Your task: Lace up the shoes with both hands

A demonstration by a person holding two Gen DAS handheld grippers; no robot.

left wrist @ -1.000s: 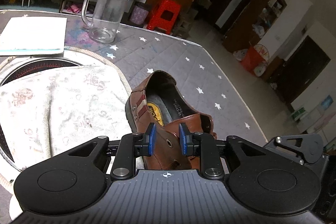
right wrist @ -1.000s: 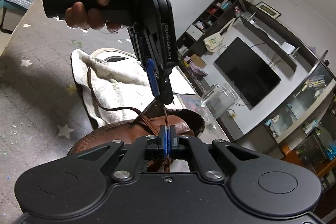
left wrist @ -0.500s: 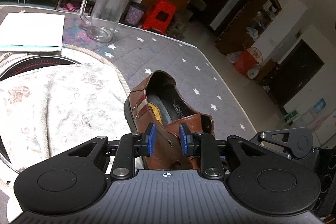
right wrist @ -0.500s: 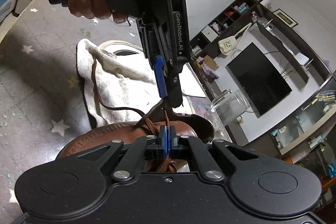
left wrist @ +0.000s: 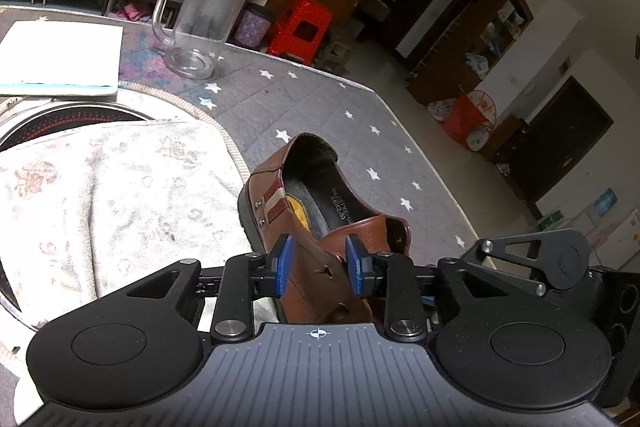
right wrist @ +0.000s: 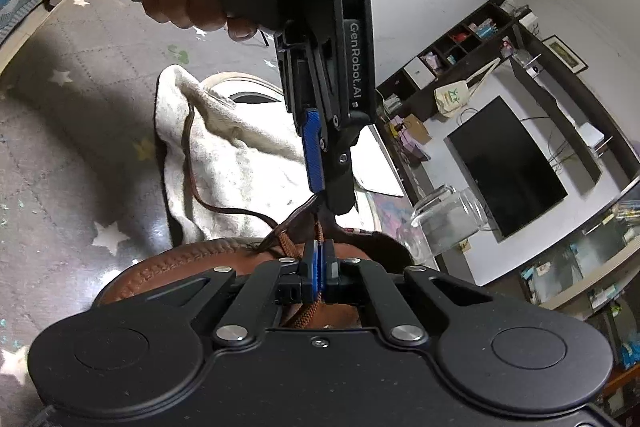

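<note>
A brown leather shoe (left wrist: pixel 320 195) lies on the grey star-patterned tablecloth (left wrist: pixel 312 115), heel pointing away in the left wrist view. My left gripper (left wrist: pixel 320 265) straddles the shoe's eyelet flap (left wrist: pixel 316 267). Its jaws are opening, and the leather still touches both blue pads. In the right wrist view a hand holds the left gripper (right wrist: pixel 326 187) tip-down on the shoe (right wrist: pixel 180 267). My right gripper (right wrist: pixel 320 267) is shut on the braided brown lace (right wrist: pixel 306 317), right above the shoe's top. The lace's other end (right wrist: pixel 192 163) trails over the towel.
A pale towel (left wrist: pixel 120 195) covers a round black appliance (left wrist: pixel 60 119) left of the shoe. Behind stand a glass mug (left wrist: pixel 200 27) and a white notebook (left wrist: pixel 60 59). The table's edge (left wrist: pixel 432 163) runs close to the right of the shoe.
The left pads stand a little wider around the flap. The right gripper has shifted and rolled slightly, so the left gripper looms larger in its view. The lace stays pinched.
</note>
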